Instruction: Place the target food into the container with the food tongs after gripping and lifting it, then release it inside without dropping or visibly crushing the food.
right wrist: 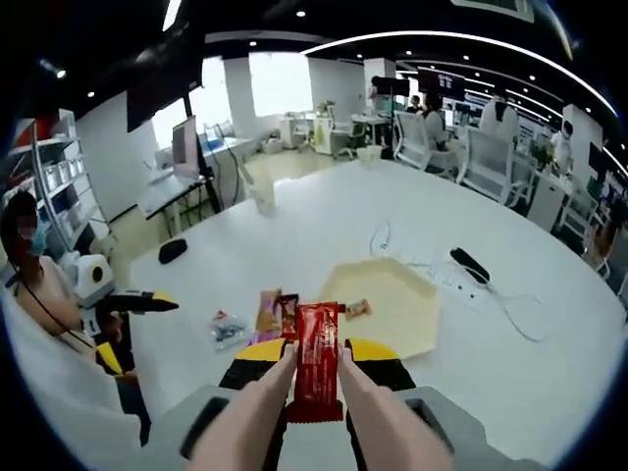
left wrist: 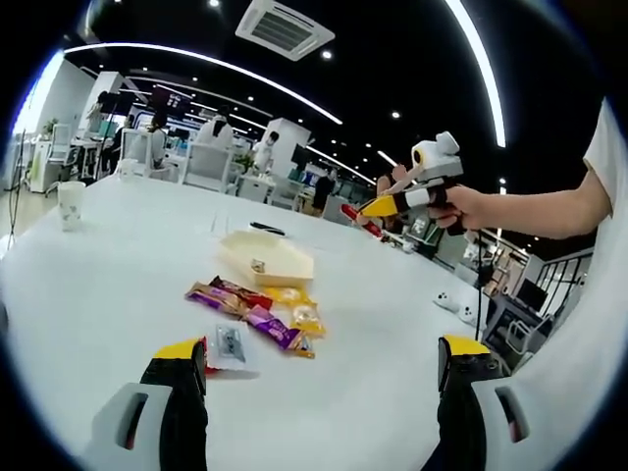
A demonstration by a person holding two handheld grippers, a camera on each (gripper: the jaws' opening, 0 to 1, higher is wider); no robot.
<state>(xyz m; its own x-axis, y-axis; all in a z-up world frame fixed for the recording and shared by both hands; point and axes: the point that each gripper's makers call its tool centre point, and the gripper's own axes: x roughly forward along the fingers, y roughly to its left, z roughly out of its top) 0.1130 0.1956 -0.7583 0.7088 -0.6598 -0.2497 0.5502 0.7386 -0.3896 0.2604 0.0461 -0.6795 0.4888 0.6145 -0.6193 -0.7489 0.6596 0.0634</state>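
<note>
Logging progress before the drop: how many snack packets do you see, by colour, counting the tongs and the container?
Red packet, held in the food tongs: 1
Small snack in the container: 1
Purple or brown packets: 3
Yellow packets: 2
Clear packet: 1
Total: 8, if the pile hides none.
</note>
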